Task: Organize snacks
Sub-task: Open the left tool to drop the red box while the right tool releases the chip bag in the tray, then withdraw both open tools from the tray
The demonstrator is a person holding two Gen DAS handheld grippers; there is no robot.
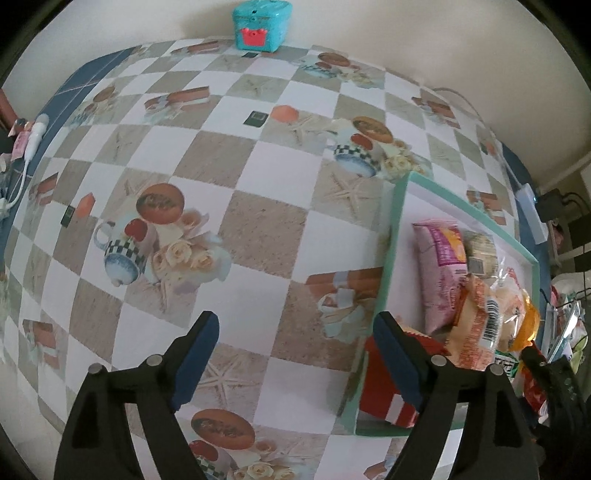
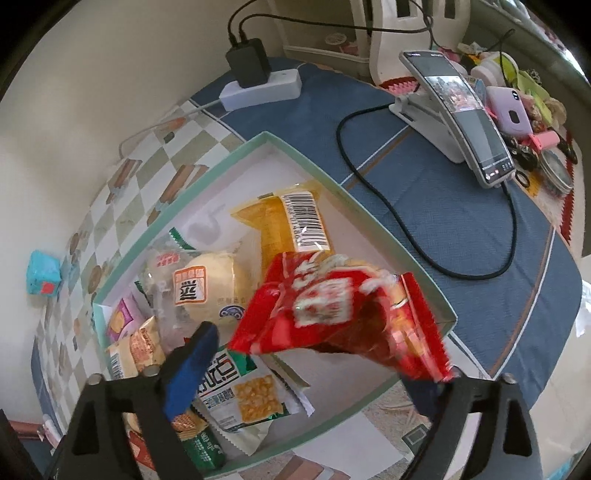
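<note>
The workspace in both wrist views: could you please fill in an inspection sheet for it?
Surface: table under a checkered printed cloth, blue cloth at the far end.
Job's things: green-rimmed box holding wrapped snacks: round bun, yellow pack, corn pack, pink pack.
Clutter: teal tin, phone on a stand, trinkets beyond it.
Grippers: left gripper open, holding nothing, beside the box; right gripper open, blurred red bag at its right finger over the box.
Cables: black cable looping from the phone; charger in a power strip.
Surroundings: pale wall behind the table.
</note>
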